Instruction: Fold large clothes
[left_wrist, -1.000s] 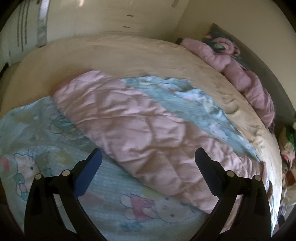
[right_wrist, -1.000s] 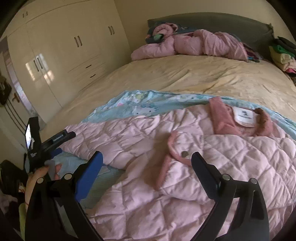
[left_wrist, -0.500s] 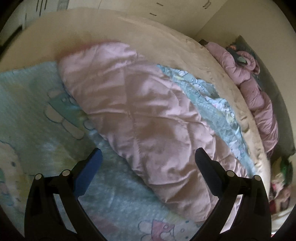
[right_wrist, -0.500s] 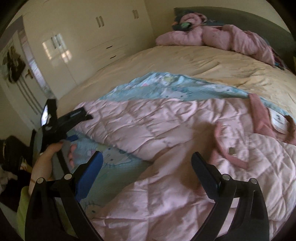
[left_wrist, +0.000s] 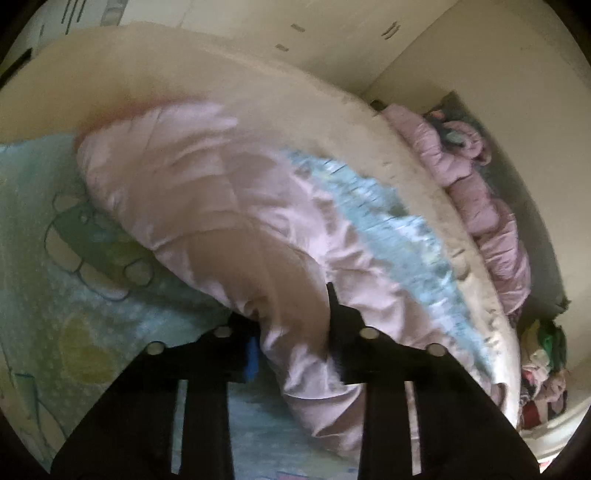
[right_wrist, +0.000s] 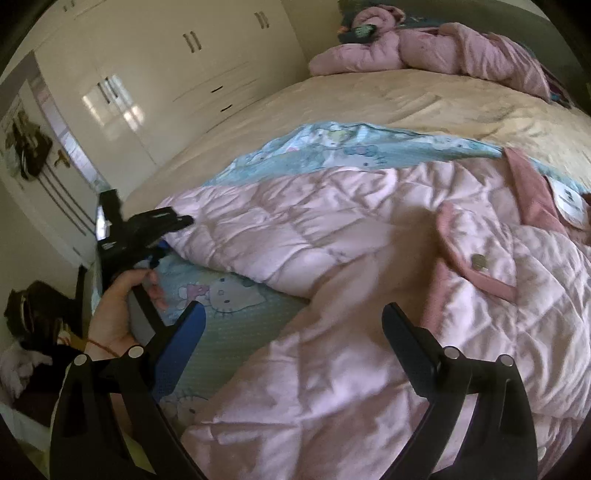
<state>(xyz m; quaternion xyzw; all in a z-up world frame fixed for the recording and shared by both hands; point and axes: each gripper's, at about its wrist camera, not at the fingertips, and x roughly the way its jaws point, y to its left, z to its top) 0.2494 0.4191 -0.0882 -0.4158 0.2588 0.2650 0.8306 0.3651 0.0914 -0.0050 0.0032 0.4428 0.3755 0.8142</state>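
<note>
A pale pink quilted puffer coat (right_wrist: 369, 258) is lying spread on a light blue cartoon-print blanket (right_wrist: 229, 306), which is covering the near part of the bed. The left gripper (left_wrist: 291, 332) is closing its jaws, bunching the coat's sleeve between them; the right gripper (right_wrist: 291, 332) is hovering spread over the coat's body. The padding looks soft, light and slippery, so seams or hems should hold best. Blur is obscuring the sleeve cuff.

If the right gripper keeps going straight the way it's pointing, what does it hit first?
Most likely the pink quilted coat: the right gripper is open and points down at the fabric bunched just beyond its fingers.
</note>
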